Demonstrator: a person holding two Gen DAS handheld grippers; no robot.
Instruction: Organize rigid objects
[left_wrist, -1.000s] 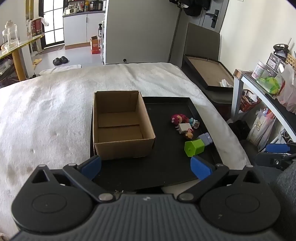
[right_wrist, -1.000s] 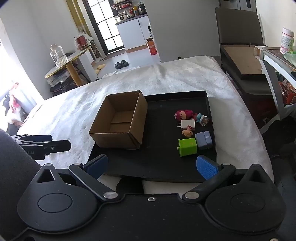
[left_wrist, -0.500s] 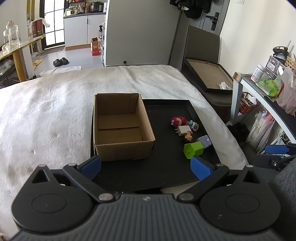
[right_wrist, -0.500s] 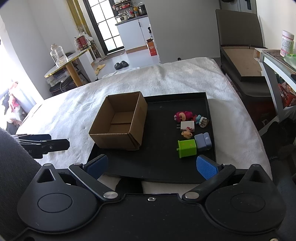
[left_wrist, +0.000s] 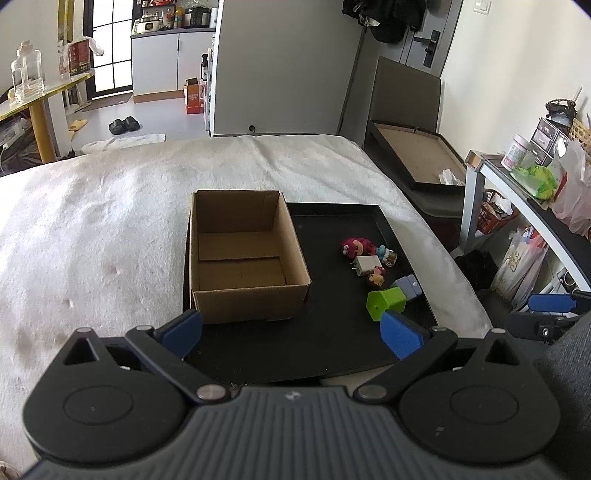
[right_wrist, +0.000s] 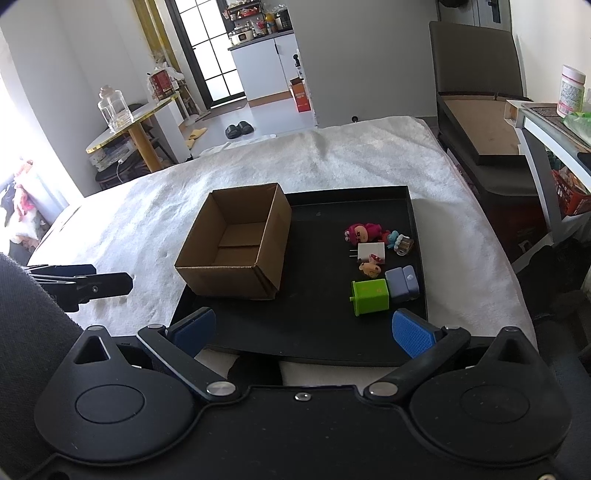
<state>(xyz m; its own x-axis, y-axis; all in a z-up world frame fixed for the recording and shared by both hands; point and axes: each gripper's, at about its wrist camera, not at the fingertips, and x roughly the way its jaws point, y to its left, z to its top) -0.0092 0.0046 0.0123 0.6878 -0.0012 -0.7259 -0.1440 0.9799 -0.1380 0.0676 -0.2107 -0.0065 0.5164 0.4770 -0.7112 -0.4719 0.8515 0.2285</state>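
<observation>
We find both our left gripper (left_wrist: 291, 330) and right gripper (right_wrist: 303, 332) spread wide and empty, short of the black tray (right_wrist: 314, 332), the empty cardboard box (right_wrist: 236, 240) ahead-left presumably awaiting the green cube (right_wrist: 370, 296) and small toys clustered ahead-right.

Your left gripper (left_wrist: 291, 330) is matte black with a ribbed grey top plate, two round discs at seven and five o'clock, silver pivot screws and blue fingertip pads (left_wrist: 400, 334). Your right gripper (right_wrist: 303, 330) matches, but its top is smooth black and its blue pads (right_wrist: 412, 332) are dimpled. A grey knit sleeve (right_wrist: 26, 317) fills its view at nine o'clock.
</observation>
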